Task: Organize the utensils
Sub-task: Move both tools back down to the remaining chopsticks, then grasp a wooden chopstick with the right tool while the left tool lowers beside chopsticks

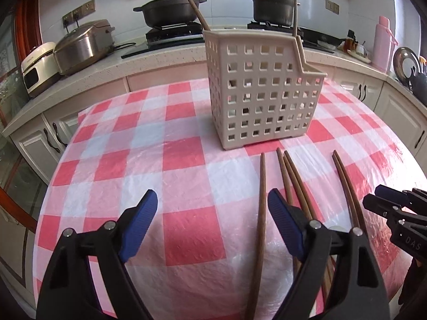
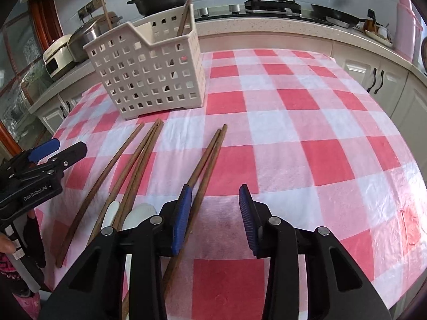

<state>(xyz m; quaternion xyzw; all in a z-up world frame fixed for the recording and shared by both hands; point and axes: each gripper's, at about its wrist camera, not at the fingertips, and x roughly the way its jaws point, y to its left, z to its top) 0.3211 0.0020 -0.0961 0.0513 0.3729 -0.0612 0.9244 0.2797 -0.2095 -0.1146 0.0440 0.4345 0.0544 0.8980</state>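
Note:
A beige perforated utensil basket (image 1: 263, 93) (image 2: 149, 72) stands on the checked table and holds two brown chopsticks (image 1: 193, 6) (image 2: 188, 5) upright. Several brown chopsticks lie flat in front of it: a single one (image 1: 261, 213) (image 2: 104, 178), a pair (image 1: 292, 181) (image 2: 136, 165) and another pair (image 1: 345, 186) (image 2: 206, 160). Two white spoon-like pieces (image 2: 140, 214) lie by the middle pair. My left gripper (image 1: 212, 205) is open and empty, low over the table left of the chopsticks. My right gripper (image 2: 215, 200) is open and empty, just right of the right pair.
The table has a red and white checked cloth (image 1: 186, 160) (image 2: 307, 122). Behind it runs a counter with a rice cooker (image 1: 82, 45), two black pots (image 1: 170, 9) on a stove and a pink flask (image 1: 383, 44). Cabinets (image 2: 373, 77) line the right side.

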